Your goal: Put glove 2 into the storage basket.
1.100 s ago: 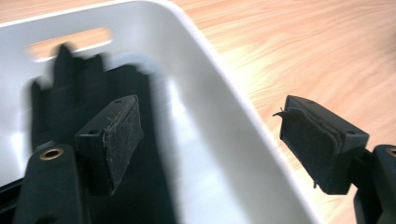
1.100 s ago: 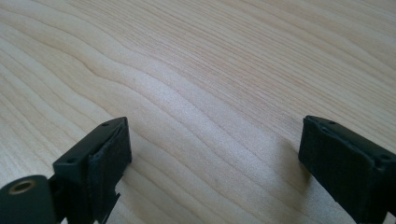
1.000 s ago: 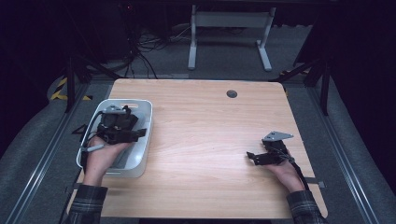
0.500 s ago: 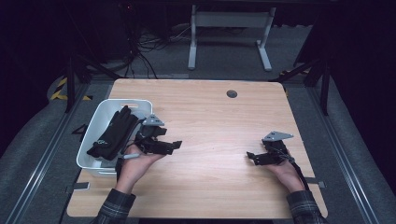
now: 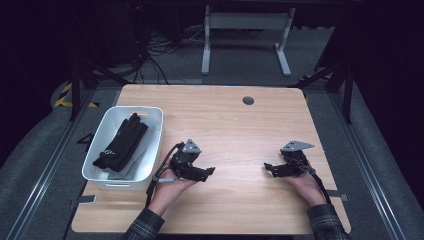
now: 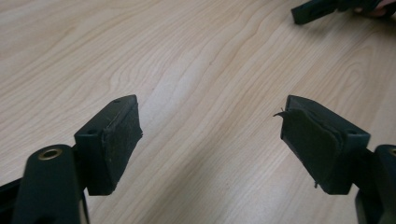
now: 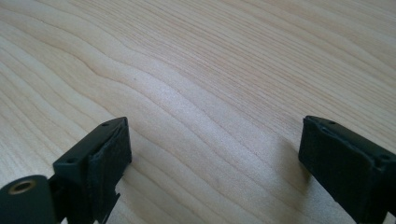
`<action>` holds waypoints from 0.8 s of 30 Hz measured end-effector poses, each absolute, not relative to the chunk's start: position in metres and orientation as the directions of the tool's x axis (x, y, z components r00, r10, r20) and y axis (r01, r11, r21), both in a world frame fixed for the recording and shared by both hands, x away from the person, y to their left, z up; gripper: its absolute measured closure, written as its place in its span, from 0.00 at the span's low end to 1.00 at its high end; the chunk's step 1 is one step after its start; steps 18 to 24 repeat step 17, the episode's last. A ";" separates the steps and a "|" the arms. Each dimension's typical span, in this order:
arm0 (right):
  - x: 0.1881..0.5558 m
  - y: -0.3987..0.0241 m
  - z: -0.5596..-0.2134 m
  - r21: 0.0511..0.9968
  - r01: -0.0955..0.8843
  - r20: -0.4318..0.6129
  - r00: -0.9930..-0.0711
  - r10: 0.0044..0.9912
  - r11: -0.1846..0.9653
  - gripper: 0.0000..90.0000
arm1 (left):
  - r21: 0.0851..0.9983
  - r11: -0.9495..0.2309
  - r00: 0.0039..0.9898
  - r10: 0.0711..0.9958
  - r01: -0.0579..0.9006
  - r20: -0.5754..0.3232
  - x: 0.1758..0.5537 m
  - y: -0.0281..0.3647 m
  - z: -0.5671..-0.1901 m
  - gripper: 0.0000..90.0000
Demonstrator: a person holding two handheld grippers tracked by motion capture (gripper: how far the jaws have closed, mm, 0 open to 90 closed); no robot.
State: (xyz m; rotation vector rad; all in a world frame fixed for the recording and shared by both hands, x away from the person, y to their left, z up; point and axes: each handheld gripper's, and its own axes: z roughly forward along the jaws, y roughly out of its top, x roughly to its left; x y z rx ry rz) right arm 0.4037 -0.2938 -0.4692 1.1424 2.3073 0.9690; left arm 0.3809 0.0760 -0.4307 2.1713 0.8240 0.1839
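**Inspector A:** Report the tools, taking the white tub (image 5: pixel 156 131) as reference.

**Inspector B:** The left gripper (image 5: pixel 204 172) lies low over the wooden table (image 5: pixel 235 125), just beside the tub's right wall. Its jaws stand apart with nothing between them, bare wood beneath. The right gripper (image 5: pixel 270 169) sits well apart from the tub, toward the table's far right side, jaws likewise spread and empty.

**Inspector A:** And the work item?

**Inspector B:** A pair of black gloves (image 5: pixel 121 142) lies inside the tub, stretched along its length, fingers toward the far end.

**Inspector A:** Handling assessment?

**Inspector B:** Likely light, soft and limp; not fragile. The fabric will drape and may snag on the rim. I would pinch a bunched fold near the cuff, taking both layers, rather than one finger.
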 end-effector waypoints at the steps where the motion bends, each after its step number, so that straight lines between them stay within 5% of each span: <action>1: 0.404 -0.294 -0.469 0.727 0.537 -0.038 -0.593 0.805 0.429 0.11 | 0.718 -0.493 0.781 0.615 0.492 -0.112 0.382 0.073 -0.439 0.21; 10: 0.404 -0.294 -0.469 0.727 0.535 -0.036 -0.596 0.802 0.430 0.11 | 0.655 -0.572 0.791 0.608 0.494 -0.067 0.385 0.064 -0.467 0.18; 24: 0.404 -0.294 -0.469 0.728 0.534 -0.037 -0.597 0.801 0.431 0.11 | 0.680 -0.575 0.796 0.605 0.455 -0.021 0.381 0.063 -0.472 0.16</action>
